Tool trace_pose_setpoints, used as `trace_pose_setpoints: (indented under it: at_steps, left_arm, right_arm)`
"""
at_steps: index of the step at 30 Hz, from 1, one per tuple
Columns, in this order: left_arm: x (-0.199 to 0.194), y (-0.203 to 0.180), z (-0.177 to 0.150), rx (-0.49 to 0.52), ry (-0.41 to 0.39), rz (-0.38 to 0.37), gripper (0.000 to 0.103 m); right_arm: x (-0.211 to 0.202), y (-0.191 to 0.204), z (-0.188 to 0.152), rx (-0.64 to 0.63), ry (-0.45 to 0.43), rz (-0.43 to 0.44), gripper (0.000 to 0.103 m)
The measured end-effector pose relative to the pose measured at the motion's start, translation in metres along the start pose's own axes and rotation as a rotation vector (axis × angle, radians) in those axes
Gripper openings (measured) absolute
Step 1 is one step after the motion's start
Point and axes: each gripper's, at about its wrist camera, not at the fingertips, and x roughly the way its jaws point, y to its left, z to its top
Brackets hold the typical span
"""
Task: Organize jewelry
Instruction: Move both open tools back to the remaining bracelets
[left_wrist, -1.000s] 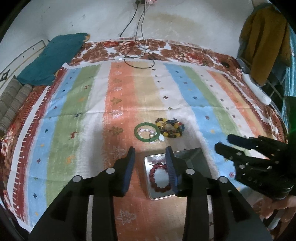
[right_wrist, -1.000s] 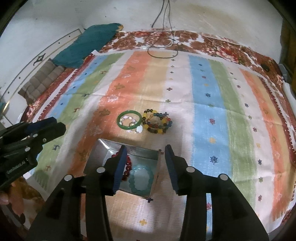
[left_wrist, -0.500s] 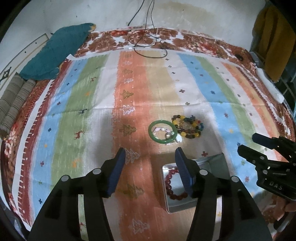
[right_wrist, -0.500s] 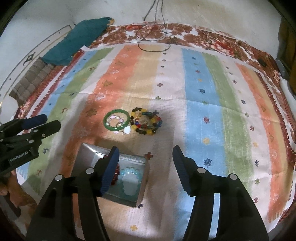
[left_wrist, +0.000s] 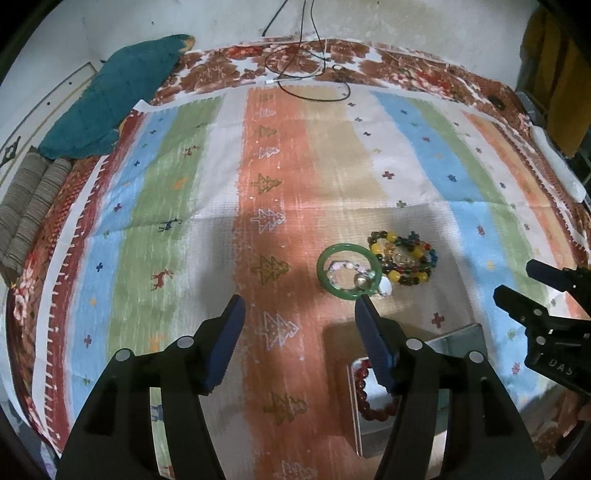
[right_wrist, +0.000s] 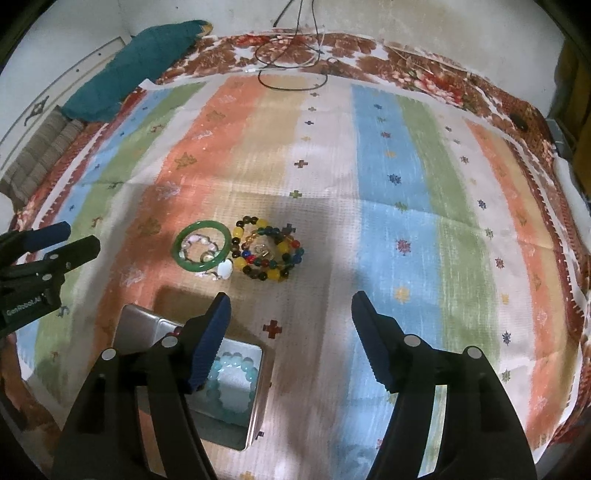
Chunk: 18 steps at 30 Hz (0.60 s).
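I keep both claws released and empty: left claw (left_wrist: 298, 308), marked "GenRobot.AI", and right claw (right_wrist: 290, 304). The green bangle (right_wrist: 202, 245) and multicolour beads (right_wrist: 267, 253) lie touching on the striped cloth (right_wrist: 388, 184), near the tin box (right_wrist: 258, 373) holding a pale blue bracelet (right_wrist: 236, 373) and a red bracelet (left_wrist: 365, 391).

Left hand-held gripper (left_wrist: 299, 317): your jaws spread wide, holding nothing.
Right hand-held gripper (right_wrist: 290, 314): yours gapes wide too, empty.
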Motion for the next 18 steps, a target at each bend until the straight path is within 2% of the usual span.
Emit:
trace_pose_setpoints:
  at_steps: [5,18]
  left_arm:
    - [0.012,0.000,0.006,0.013,0.023,0.008,0.064]
    - [0.038,-0.005,0.022,0.043,0.059,0.026,0.066]
  right_arm:
    - [0.008,0.000,0.005,-0.005,0.012,-0.009,0.072]
    - [0.032,0.001,0.021,-0.023,0.045,-0.007,0.074]
